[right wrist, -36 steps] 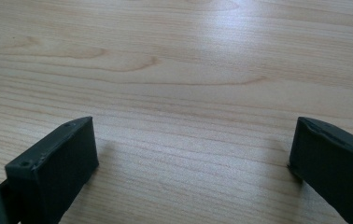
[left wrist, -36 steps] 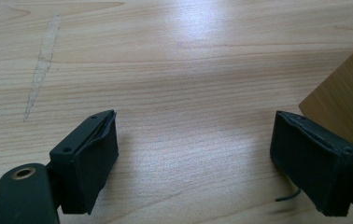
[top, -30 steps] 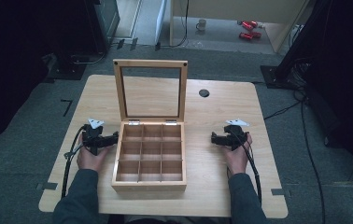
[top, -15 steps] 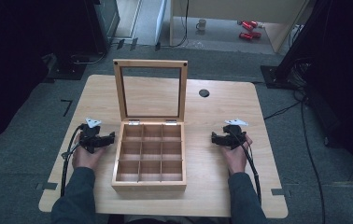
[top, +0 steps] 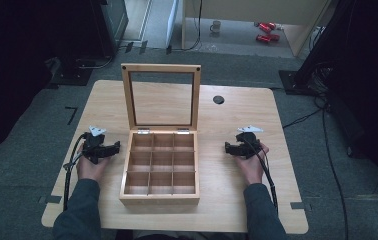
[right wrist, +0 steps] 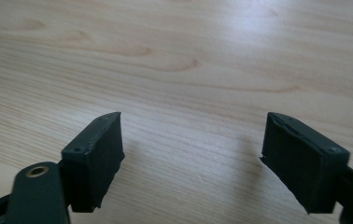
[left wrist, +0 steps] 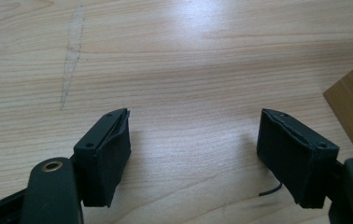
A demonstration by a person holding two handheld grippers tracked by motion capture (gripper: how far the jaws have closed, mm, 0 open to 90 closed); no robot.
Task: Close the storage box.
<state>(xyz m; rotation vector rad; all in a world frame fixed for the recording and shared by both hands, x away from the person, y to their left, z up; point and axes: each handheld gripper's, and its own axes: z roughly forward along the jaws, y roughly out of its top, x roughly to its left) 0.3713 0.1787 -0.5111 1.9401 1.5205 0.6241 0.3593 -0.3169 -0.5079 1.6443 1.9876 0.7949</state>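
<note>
A wooden box [top: 161, 170] divided into several empty compartments stands at the middle of the table [top: 237, 115]. Its glass-paned lid [top: 161, 97] stands upright at the back. My left gripper [top: 116, 146] rests on the table left of the box, pointing at its side. My right gripper [top: 228, 148] rests to the right, pointing at the opposite side. In the left gripper view the left gripper [left wrist: 195, 116] is open over bare wood, with a corner of the box [left wrist: 352, 107] at the right. The right gripper [right wrist: 194, 119] is open over bare wood too. Both pairs of jaws have just been closing, with nothing between them.
A round cable hole [top: 218, 99] sits in the table behind the box on the right. Cables [top: 267, 175] trail from both grippers along the forearms. Beyond the table, a mug [top: 216, 26] and red items [top: 264, 31] lie on the floor.
</note>
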